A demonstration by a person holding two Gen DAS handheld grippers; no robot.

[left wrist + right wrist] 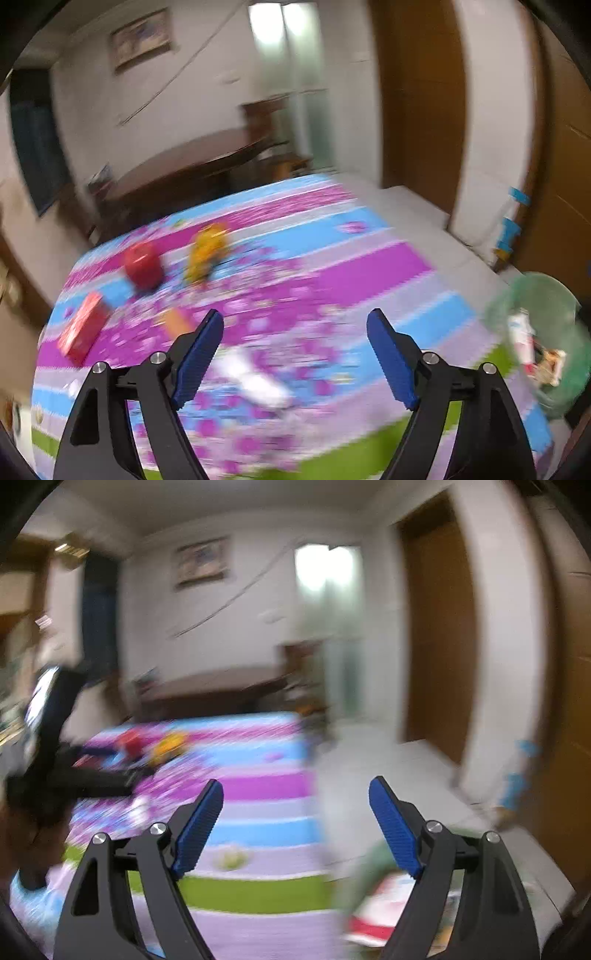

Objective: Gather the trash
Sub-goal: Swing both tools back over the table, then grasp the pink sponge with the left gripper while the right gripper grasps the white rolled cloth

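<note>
My left gripper [295, 325] hangs over the striped play mat [351, 273], jaws spread with nothing in them. My right gripper [296, 795] is likewise released and empty. The green trash bag [546, 332] sits at the mat's right edge, wrappers [524, 343] inside. A red apple [143, 264], a yellow toy [207, 251] and a red box [83, 326] lie blurred on the mat.
</note>
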